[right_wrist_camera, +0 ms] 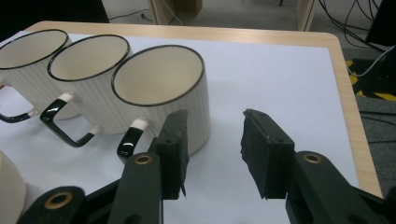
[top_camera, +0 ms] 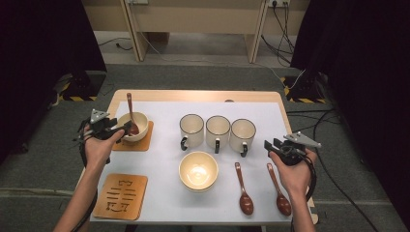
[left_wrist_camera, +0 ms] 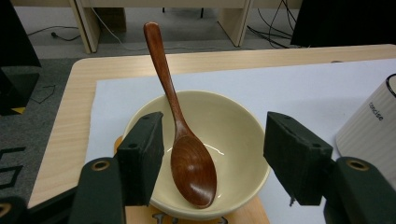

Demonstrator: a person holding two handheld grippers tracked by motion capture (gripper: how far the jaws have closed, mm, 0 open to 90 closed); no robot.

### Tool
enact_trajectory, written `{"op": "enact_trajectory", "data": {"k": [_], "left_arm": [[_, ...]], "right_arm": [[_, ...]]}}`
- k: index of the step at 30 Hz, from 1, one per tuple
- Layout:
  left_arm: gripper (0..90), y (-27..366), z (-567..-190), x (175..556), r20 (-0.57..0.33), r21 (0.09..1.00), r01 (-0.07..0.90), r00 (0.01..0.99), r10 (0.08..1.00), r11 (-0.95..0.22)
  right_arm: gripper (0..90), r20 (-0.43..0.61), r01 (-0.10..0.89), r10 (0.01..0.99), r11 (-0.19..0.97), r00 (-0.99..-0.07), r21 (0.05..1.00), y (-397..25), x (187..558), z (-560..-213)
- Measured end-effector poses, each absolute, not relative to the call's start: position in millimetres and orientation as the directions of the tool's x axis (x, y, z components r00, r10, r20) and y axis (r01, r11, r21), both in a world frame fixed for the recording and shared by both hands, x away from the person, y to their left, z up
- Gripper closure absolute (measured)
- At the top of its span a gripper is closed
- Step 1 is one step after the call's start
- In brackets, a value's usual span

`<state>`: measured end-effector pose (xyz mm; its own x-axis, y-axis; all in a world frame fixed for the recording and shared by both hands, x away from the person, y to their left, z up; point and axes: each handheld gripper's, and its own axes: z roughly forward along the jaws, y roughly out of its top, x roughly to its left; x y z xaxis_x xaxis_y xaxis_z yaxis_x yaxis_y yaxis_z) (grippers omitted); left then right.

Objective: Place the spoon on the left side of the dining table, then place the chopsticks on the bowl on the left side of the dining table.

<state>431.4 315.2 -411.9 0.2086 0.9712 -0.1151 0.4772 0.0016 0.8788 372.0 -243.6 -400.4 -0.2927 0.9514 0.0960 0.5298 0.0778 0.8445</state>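
Observation:
A cream bowl point(top_camera: 140, 121) stands on a wooden coaster point(top_camera: 145, 141) at the table's left, with a brown wooden spoon point(top_camera: 130, 113) leaning in it. My left gripper point(top_camera: 121, 130) is at the bowl's near-left side. In the left gripper view it point(left_wrist_camera: 215, 140) is open, and the bowl point(left_wrist_camera: 233, 121) and spoon point(left_wrist_camera: 187, 154) lie just beyond the jaws. My right gripper point(top_camera: 269, 144) hovers open right of three white mugs point(top_camera: 218, 130). In the right gripper view it point(right_wrist_camera: 212, 126) holds nothing, and the nearest mug point(right_wrist_camera: 159, 88) is just ahead to the left.
A second cream bowl point(top_camera: 198, 170) sits at the table's middle front. Two more wooden spoons point(top_camera: 243, 188) point(top_camera: 278, 189) lie to its right. A bare patterned coaster point(top_camera: 121, 195) lies at the front left. A white mat point(top_camera: 164, 193) covers the tabletop.

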Motion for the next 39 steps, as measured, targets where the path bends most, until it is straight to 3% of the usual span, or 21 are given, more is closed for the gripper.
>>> {"op": "enact_trajectory", "data": {"k": [19,39], "left_arm": [[37.1,315.8,-413.3,418.5,-0.119,0.88,0.474,0.214,0.969,0.003],[37.3,313.9,-413.5,415.2,-0.128,0.881,0.473,0.231,0.965,0.004]], "right_arm": [[62.7,0.111,0.674,0.961,0.092,-0.253,0.733,-262.9,373.1,-404.3],[72.5,0.11,0.878,0.978,0.105,-0.176,0.467,-287.6,373.8,-429.3]]}}
